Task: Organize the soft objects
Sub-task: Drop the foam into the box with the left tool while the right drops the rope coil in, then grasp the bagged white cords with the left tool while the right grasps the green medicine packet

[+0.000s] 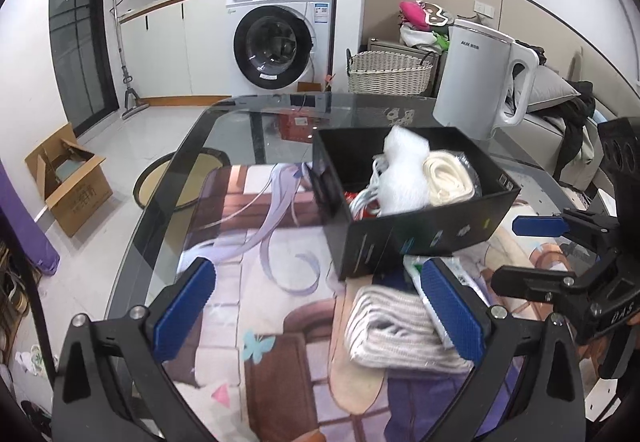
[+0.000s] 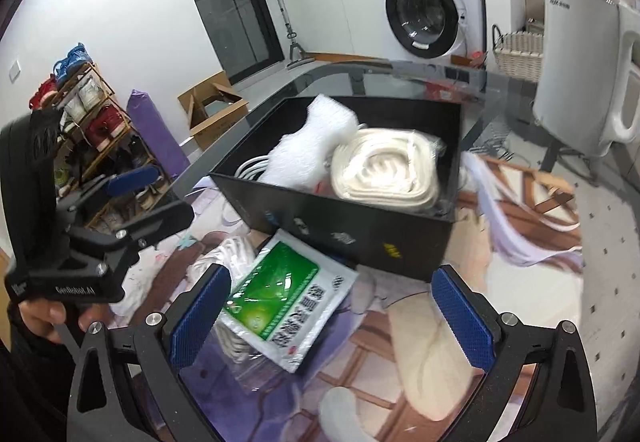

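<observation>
Two soft items lie loose on the printed mat (image 1: 280, 342) in the left wrist view: a striped folded cloth (image 1: 396, 330) and, partly over it, a plastic-wrapped packet (image 1: 448, 282). Both sit just in front of the black box (image 1: 432, 234), which already holds a fluffy white piece (image 1: 400, 170), a cream rolled cloth (image 1: 448, 182) and some white cord. The left gripper (image 1: 320, 306) has its jaws spread wide with nothing between the pads; its right-hand pad overlaps the striped cloth and packet in the picture, though contact cannot be told. The right gripper (image 1: 540, 242) shows at the edge, also wide apart and empty.

From the right wrist view, the right gripper (image 2: 332, 314) hovers with jaws spread over the green-and-white packet (image 2: 288, 298), which leans against the box's near wall (image 2: 360, 242). The left gripper (image 2: 132, 198) is held in a hand (image 2: 44, 316) off to the side.

Judging by this, the work is mid-way: some pieces boxed, two still out. Next comes a descent onto the packet or cloth, closing on a crinkly, slippery wrapper, then lifting clear of the box wall.
</observation>
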`<action>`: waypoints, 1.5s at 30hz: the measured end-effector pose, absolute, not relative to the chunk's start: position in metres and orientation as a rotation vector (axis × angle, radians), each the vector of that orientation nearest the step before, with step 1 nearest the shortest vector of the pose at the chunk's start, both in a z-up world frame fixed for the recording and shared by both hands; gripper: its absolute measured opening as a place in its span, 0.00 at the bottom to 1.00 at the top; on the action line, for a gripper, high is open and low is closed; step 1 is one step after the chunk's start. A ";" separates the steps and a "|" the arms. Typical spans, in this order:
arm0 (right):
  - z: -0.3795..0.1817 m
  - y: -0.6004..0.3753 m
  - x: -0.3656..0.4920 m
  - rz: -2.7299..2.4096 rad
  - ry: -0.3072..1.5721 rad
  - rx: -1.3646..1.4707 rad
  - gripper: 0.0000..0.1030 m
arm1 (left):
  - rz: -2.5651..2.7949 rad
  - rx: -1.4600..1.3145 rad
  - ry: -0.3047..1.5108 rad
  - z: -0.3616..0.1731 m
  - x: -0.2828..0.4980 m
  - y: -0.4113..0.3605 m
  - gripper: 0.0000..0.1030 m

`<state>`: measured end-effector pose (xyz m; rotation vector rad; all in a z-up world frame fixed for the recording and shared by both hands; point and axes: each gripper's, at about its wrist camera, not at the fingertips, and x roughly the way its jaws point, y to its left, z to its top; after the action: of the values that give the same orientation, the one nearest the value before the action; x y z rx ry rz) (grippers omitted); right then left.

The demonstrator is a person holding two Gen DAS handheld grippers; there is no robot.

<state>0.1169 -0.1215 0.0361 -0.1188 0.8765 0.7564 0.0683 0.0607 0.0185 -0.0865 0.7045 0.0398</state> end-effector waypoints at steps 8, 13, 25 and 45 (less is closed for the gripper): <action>0.023 -0.096 0.116 0.765 0.926 -0.135 0.99 | 0.061 -0.092 0.727 0.006 0.057 0.067 1.00; 0.014 -0.083 0.115 0.760 0.939 -0.152 0.99 | 0.068 -0.098 0.738 0.001 0.053 0.070 1.00; -0.006 -0.066 0.119 0.691 0.972 -0.256 0.99 | 0.064 -0.093 0.760 -0.007 0.052 0.068 1.00; -0.007 -0.115 0.130 0.671 0.995 -0.273 0.99 | -0.008 -0.047 0.789 -0.010 0.063 0.043 1.00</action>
<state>0.1300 -0.1150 -0.0067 -0.2728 0.9954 0.6706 0.0627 0.0435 -0.0101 -0.0474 0.7895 -0.0078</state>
